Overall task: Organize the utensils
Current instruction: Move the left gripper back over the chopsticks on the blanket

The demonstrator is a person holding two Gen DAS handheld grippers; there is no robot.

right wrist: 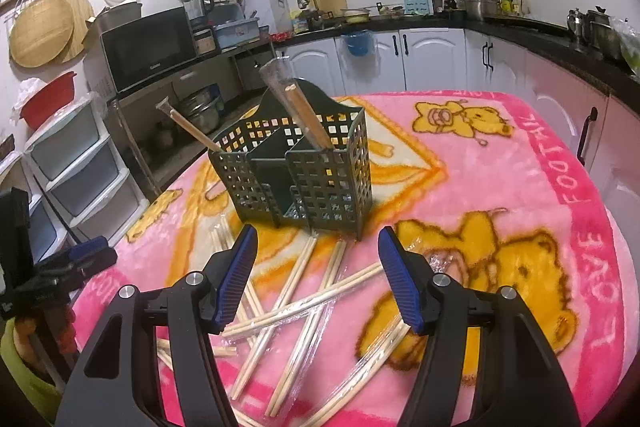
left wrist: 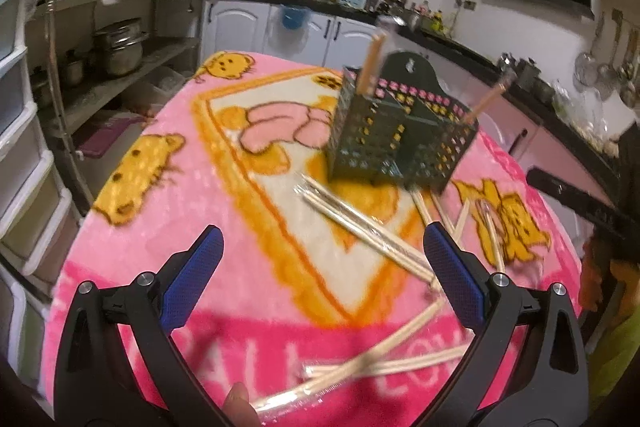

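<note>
A dark green perforated utensil holder (left wrist: 400, 139) (right wrist: 296, 171) stands on the pink blanket. It holds two wrapped chopstick pairs (right wrist: 304, 111) (right wrist: 192, 131), one in each of two compartments, leaning outward. Several wrapped chopstick pairs (right wrist: 304, 307) (left wrist: 360, 227) lie scattered on the blanket in front of the holder. My left gripper (left wrist: 324, 259) is open and empty above the blanket, with chopsticks beside its right finger. My right gripper (right wrist: 316, 259) is open and empty, just above the scattered chopsticks, a little short of the holder. The left gripper also shows at the left edge of the right wrist view (right wrist: 80, 255).
The table is covered by a pink cartoon-bear blanket (right wrist: 520, 187) (left wrist: 160, 227). White plastic drawers (right wrist: 80, 163) and a metal shelf with pots (left wrist: 120, 51) stand to one side. Kitchen counters and cabinets (right wrist: 400, 55) run behind.
</note>
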